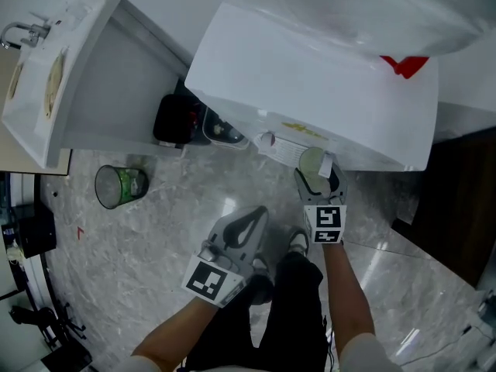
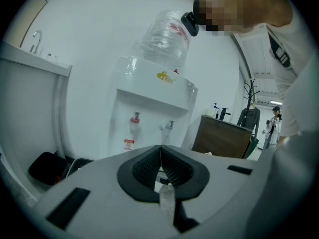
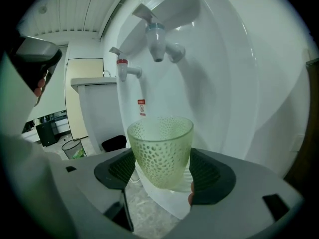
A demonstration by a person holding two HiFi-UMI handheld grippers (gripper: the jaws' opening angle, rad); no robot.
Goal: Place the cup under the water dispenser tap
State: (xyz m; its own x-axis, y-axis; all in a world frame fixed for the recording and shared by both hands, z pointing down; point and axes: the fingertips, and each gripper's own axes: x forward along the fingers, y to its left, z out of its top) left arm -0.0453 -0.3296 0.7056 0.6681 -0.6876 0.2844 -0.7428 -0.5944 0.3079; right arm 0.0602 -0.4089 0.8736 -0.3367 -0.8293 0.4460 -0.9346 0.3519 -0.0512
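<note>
A pale green cup with a dotted texture [image 3: 160, 151] stands upright between the pads of my right gripper [image 3: 162, 171], which is shut on it. It hangs close in front of the white water dispenser [image 1: 310, 91], below and a little short of the blue tap [image 3: 155, 39]; the red tap [image 3: 124, 68] is to the left. From the head view the cup [image 1: 312, 165] sits at the dispenser's front edge, held by the right gripper [image 1: 318, 178]. My left gripper [image 1: 240, 235] is lower, away from the dispenser, and its jaws [image 2: 160, 166] are shut on nothing.
A green mesh bin [image 1: 120, 186] stands on the marble floor at the left. A black bag [image 1: 177, 118] lies between the dispenser and a white sink cabinet [image 1: 46, 84]. A dark wooden cabinet [image 2: 222, 136] is to the dispenser's right.
</note>
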